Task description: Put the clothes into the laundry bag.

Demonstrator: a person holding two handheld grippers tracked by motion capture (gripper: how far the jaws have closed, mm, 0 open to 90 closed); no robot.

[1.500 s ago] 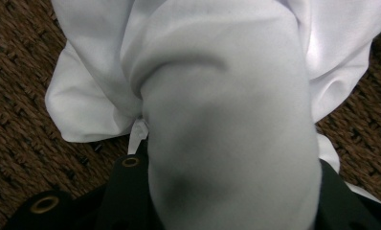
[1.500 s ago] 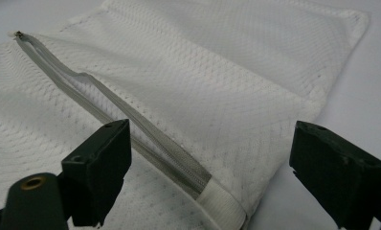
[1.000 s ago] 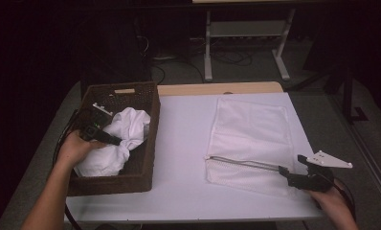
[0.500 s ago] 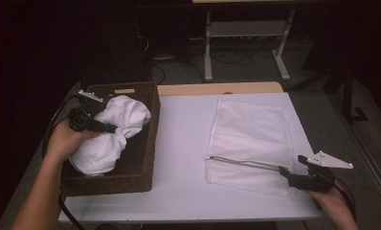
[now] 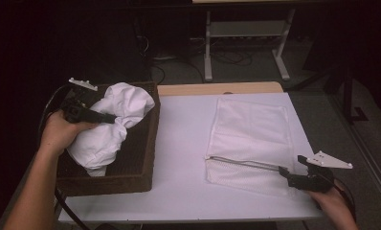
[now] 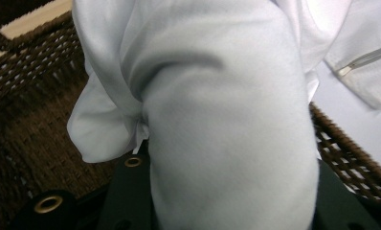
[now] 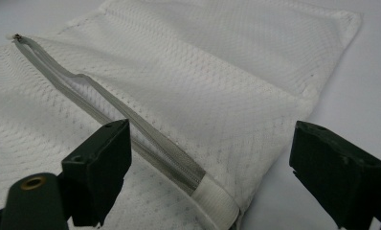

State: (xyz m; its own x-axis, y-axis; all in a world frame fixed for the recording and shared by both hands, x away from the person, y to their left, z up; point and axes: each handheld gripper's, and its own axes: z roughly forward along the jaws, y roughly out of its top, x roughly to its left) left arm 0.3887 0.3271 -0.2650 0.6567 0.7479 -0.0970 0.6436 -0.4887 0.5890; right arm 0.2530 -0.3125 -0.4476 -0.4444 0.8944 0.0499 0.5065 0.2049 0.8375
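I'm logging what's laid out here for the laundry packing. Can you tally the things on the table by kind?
White garment, held by the left gripper: 1
Mesh laundry bag with zip: 1
Brown woven basket: 1
Total: 3

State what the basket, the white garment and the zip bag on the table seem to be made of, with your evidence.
Basket: dark brown woven cord or wicker, matt; open weave shows.
White garment: soft, smooth cloth, probably cotton; folds and drapes.
Zip bag: white synthetic-looking mesh, honeycomb holes, grey zip tape.
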